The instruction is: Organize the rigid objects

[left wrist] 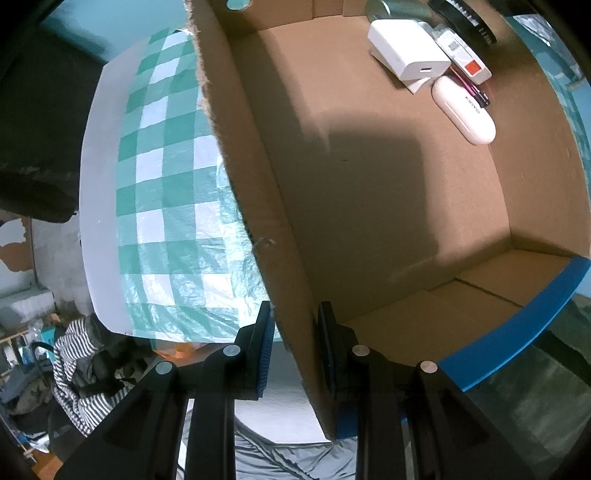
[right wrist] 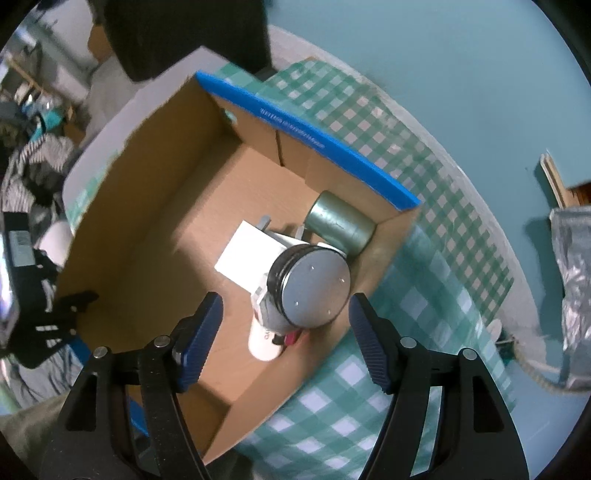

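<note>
Left wrist view: left gripper [left wrist: 295, 343] closed on the side wall of the cardboard box [left wrist: 258, 206], one finger outside, one inside, so the box is pinched and steadied, and appears tilted or lifted at this edge, though the fisheye makes that uncertain. Contents gathered in the far corner: white charger [left wrist: 408, 50], white oval earbud case [left wrist: 466, 110], small white packet with a red patch [left wrist: 469, 61], a pink-and-black slim item [left wrist: 476, 92] too hidden to name, a black disc-shaped object [left wrist: 467, 18] cut off by the frame top, and a grey-green cylinder [left wrist: 395, 9], also cut off. Checked green-and-white cloth [left wrist: 166, 184] covers the desk beside the box. Right wrist view: right gripper [right wrist: 286, 325] wide open and empty, hovering above the box's loaded corner [right wrist: 391, 225]; the black jar with a metal face [right wrist: 310, 288] lies directly below, between the fingers, touching neither. It rests on the charger [right wrist: 247, 254]; grey-green cylinder [right wrist: 341, 223] in the corner behind; earbud case [right wrist: 264, 341] mostly covered. Judged step: items are boxed and placing looks finished or nearly so. Next move calls for lifting the open gripper clear without nudging the jar, while the left grip holds the box level.
</note>
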`<state>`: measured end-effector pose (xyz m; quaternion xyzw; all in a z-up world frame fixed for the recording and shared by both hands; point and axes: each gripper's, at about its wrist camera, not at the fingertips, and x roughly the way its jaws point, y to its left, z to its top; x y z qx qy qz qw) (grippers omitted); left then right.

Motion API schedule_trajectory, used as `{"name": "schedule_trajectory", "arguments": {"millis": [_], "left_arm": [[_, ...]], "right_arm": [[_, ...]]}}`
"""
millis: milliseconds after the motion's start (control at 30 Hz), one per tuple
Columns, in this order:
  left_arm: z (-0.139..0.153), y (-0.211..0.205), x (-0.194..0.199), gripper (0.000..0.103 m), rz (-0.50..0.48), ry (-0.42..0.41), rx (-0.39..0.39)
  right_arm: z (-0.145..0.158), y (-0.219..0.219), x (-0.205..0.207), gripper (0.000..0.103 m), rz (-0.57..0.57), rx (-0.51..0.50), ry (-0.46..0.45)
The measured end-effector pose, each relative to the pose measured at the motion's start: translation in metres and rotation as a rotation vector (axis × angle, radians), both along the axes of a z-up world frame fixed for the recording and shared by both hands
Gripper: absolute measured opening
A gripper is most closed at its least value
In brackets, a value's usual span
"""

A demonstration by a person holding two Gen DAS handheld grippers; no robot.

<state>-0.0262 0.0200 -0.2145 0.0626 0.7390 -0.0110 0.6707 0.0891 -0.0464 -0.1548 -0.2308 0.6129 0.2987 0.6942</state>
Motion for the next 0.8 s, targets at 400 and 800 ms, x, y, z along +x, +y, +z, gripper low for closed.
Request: {"name": "schedule_trajectory", "arguments": {"millis": [400,800], "left_arm": [[0.048,-0.012,0.014,0.059,0.025,-0.127,0.032],[0.154,-0.026,0.032,0.089,0.025,-0.356,0.021]], "right_arm": [[0.056,-0.049,-0.018,0.071,-0.215,0.137,-0.072],[0.114,-0.094,-0.055,0.071,-0.46,0.239,-0.272]]}}
